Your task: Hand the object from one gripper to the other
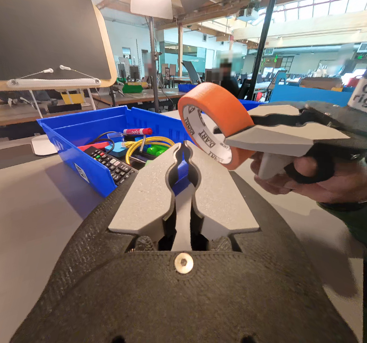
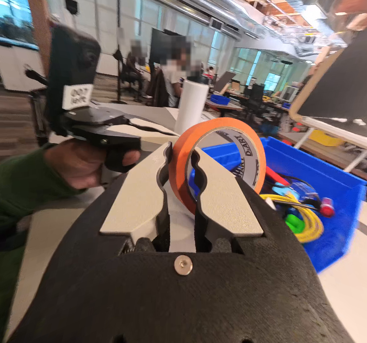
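Note:
An orange tape roll [image 1: 216,104] with a white core is held upright in the air above the grey table. My right gripper [image 2: 181,148] is shut on the roll's [image 2: 177,174] band, with one finger outside it and the other through its hole. In the left wrist view it [image 1: 238,128] comes in from the right, held by a hand. My left gripper [image 1: 182,144] is shut and empty, with its tips just left of and below the roll. In the right wrist view it [image 2: 158,129] is to the left of the roll, held by a hand in a green sleeve.
A blue bin [image 1: 89,166] stands on the table beyond the grippers, with a remote [image 1: 113,162], yellow cable [image 1: 151,140], red marker [image 1: 137,131] and green pieces inside. A dark board on a stand [image 1: 49,35] rises at the left. A white roll [image 2: 191,104] stands behind. My two grippers' fingertips are within a few centimetres of each other.

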